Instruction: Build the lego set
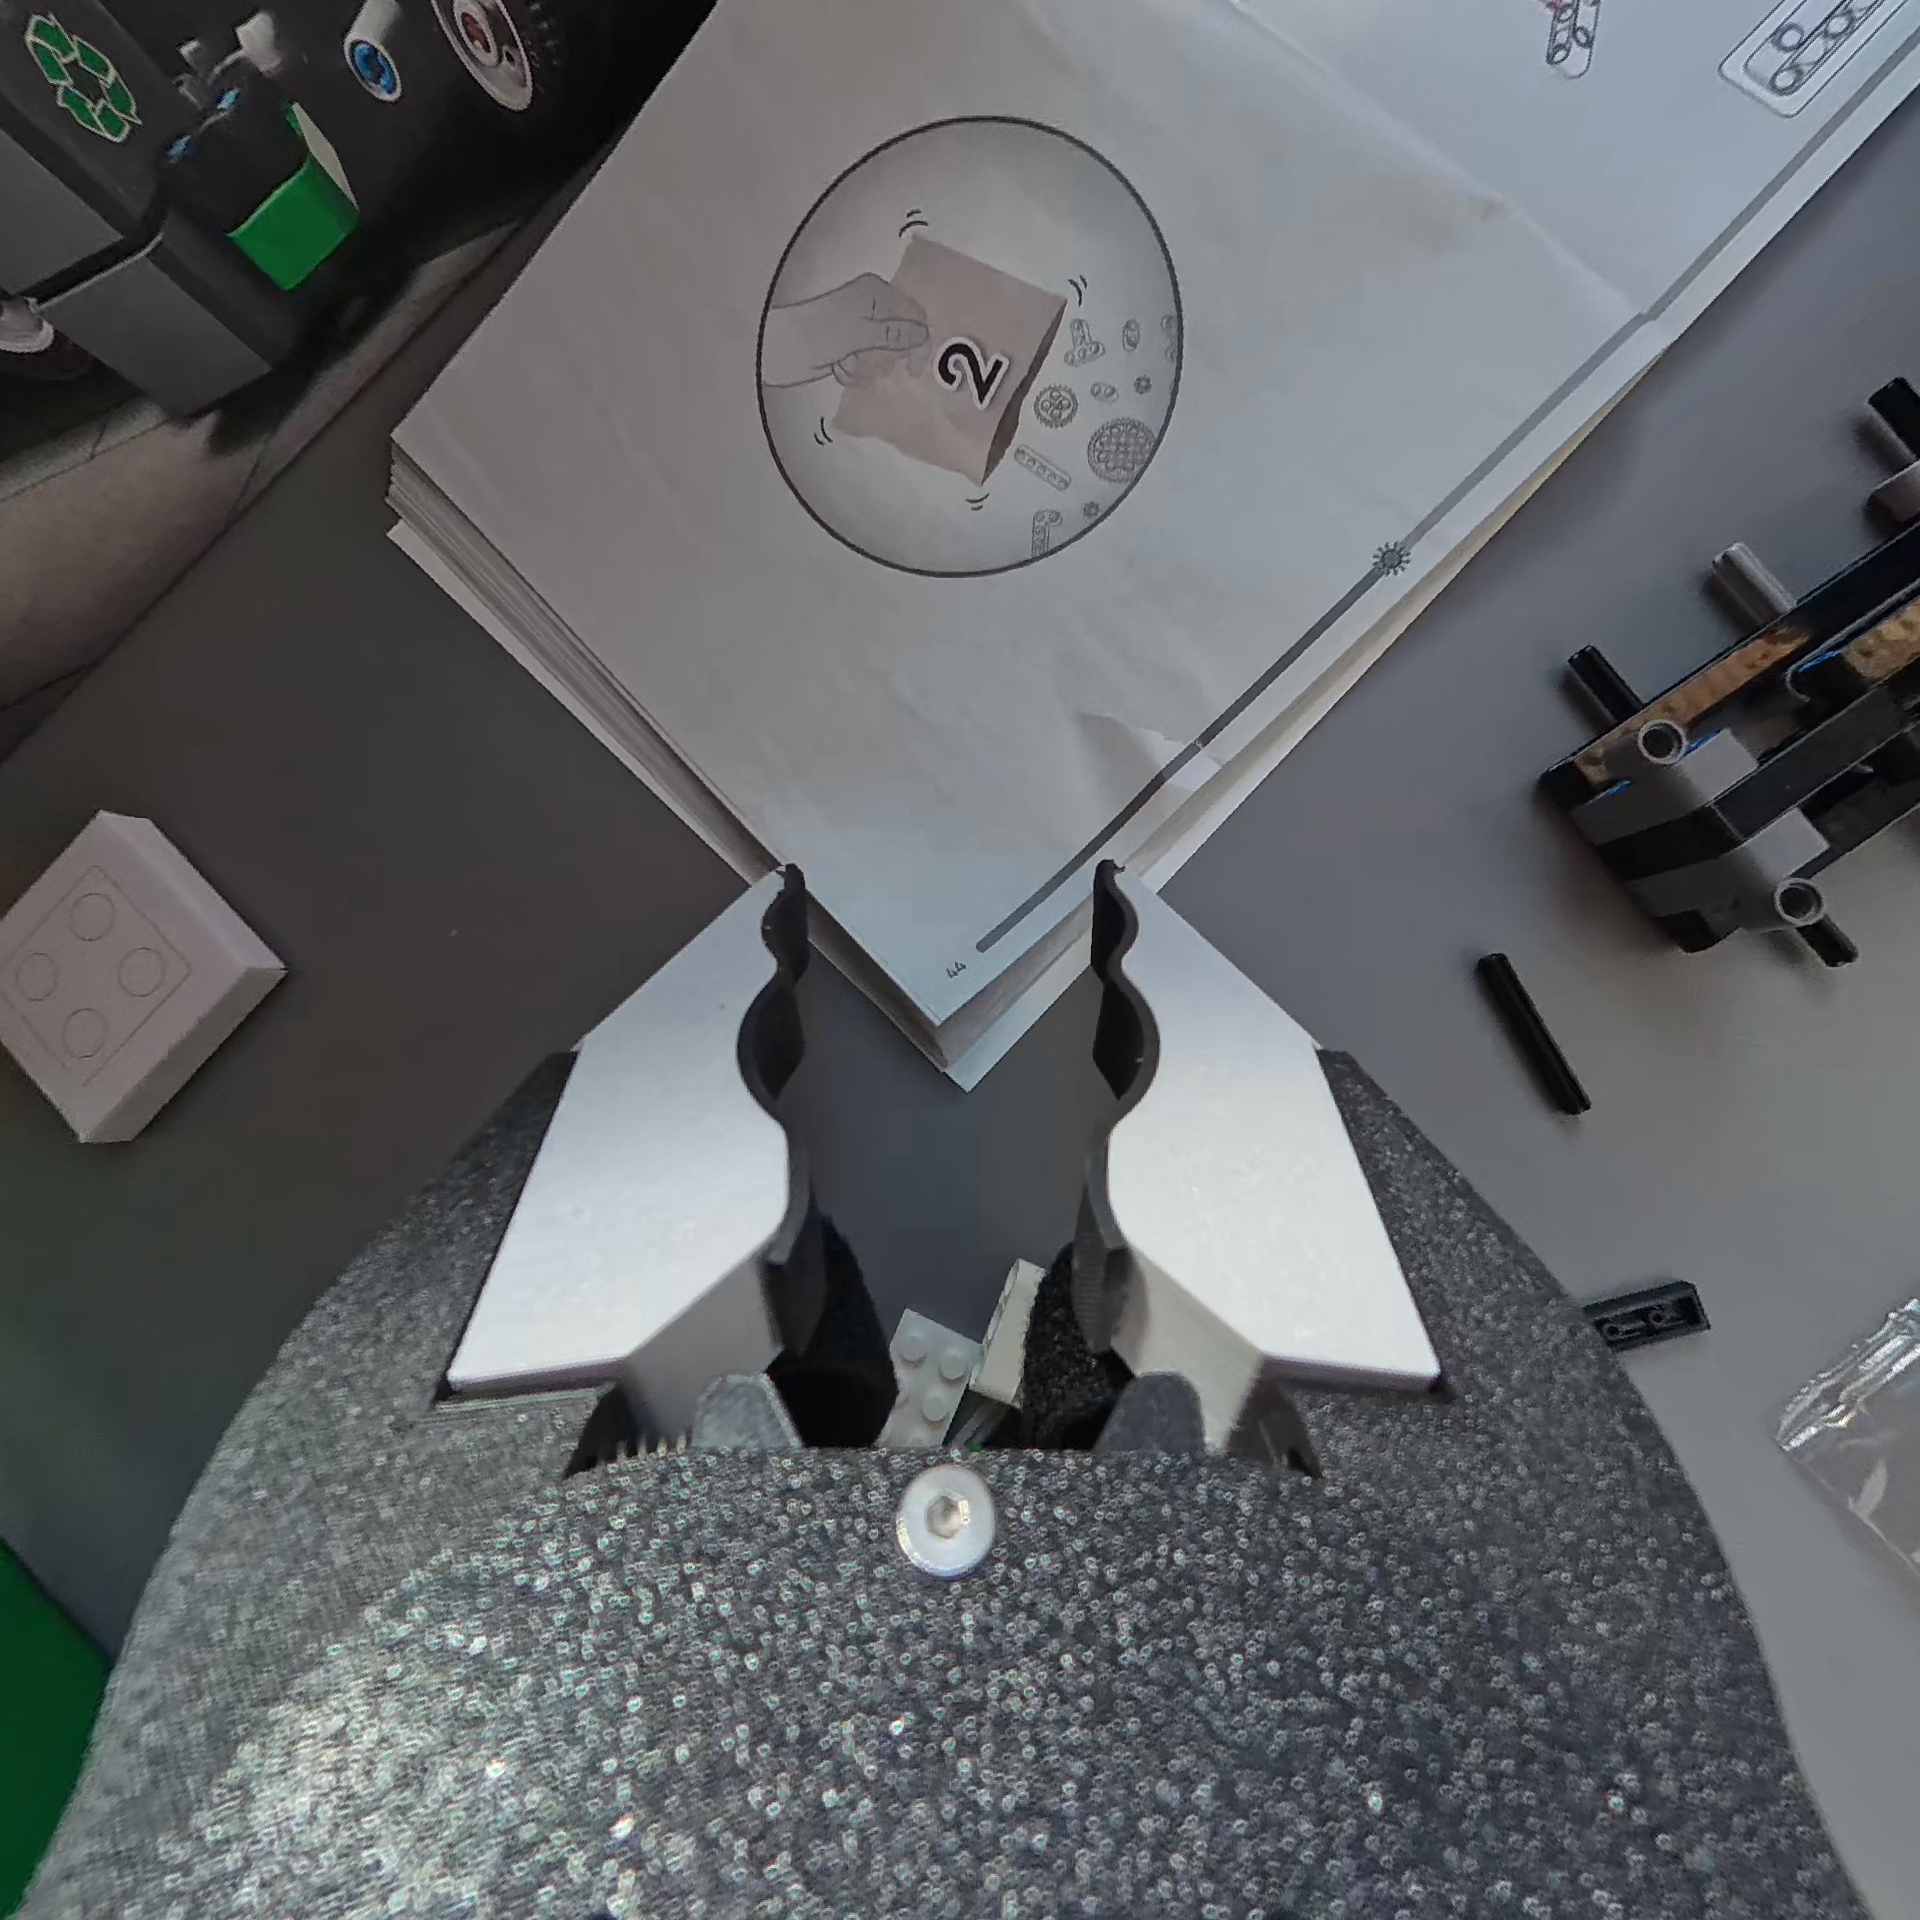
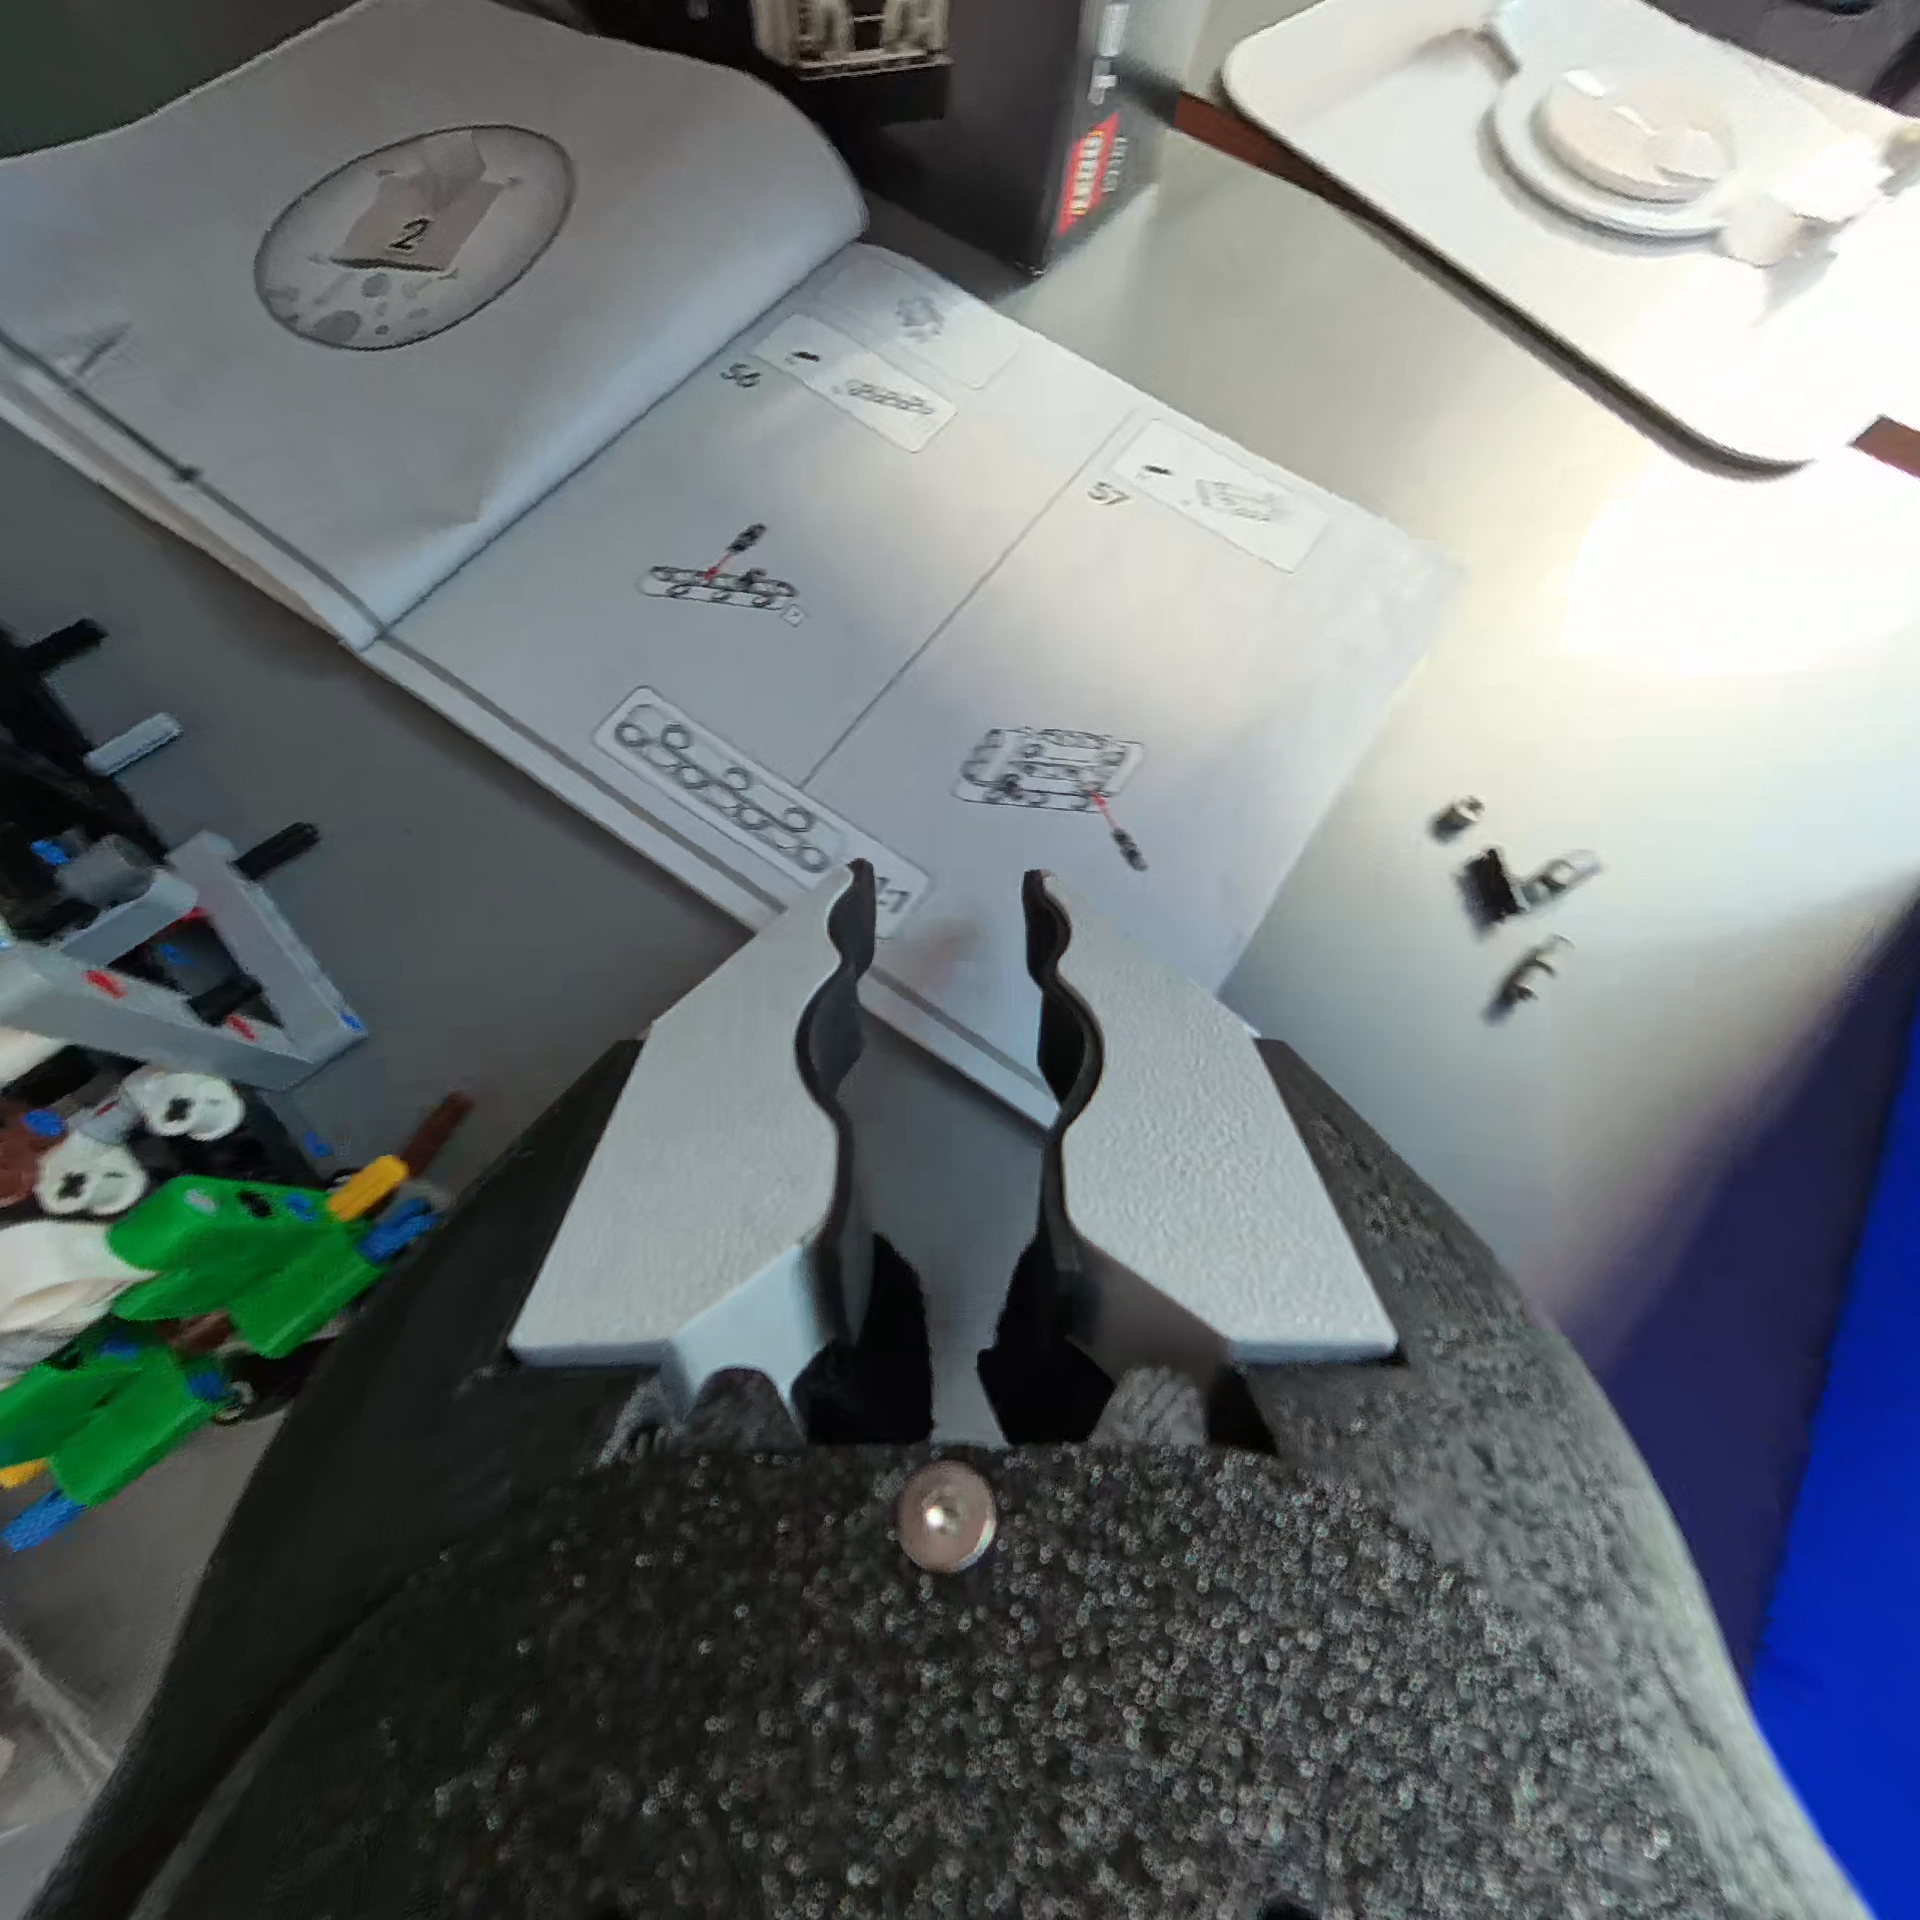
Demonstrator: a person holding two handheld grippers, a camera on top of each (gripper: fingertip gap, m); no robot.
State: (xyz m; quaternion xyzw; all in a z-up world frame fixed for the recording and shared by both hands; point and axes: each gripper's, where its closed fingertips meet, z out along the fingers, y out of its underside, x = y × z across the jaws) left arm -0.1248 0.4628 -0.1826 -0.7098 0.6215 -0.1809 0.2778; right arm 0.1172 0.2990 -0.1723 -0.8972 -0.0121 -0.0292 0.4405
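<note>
The left gripper [image 1: 945, 883] hangs with its jaws wide and nothing between them, above the near corner of an open instruction booklet [image 1: 935, 665] lying on the grey bench [image 1: 343, 790]. Whether the pads touch the paper cannot be told. A black pin [image 1: 1532, 1034] lies on the bench just right of that gripper, and a black and grey brick assembly [image 1: 1745, 769] sits farther toward the right edge. A small white box [image 1: 114, 977] rests near the left edge, and a clear plastic bag [image 1: 1860, 1413] shows at the lower right.

The right gripper [image 2: 945, 883] is also parted with a bare gap, narrower than the left one's, over the booklet's [image 2: 1039, 644] near edge. Small dark loose parts [image 2: 1507, 894] lie on the bench to its right. A grey frame [image 2: 208, 966] and green bricks [image 2: 208, 1278] crowd the left side, and a white tray [image 2: 1455, 260] sits at the far right corner.
</note>
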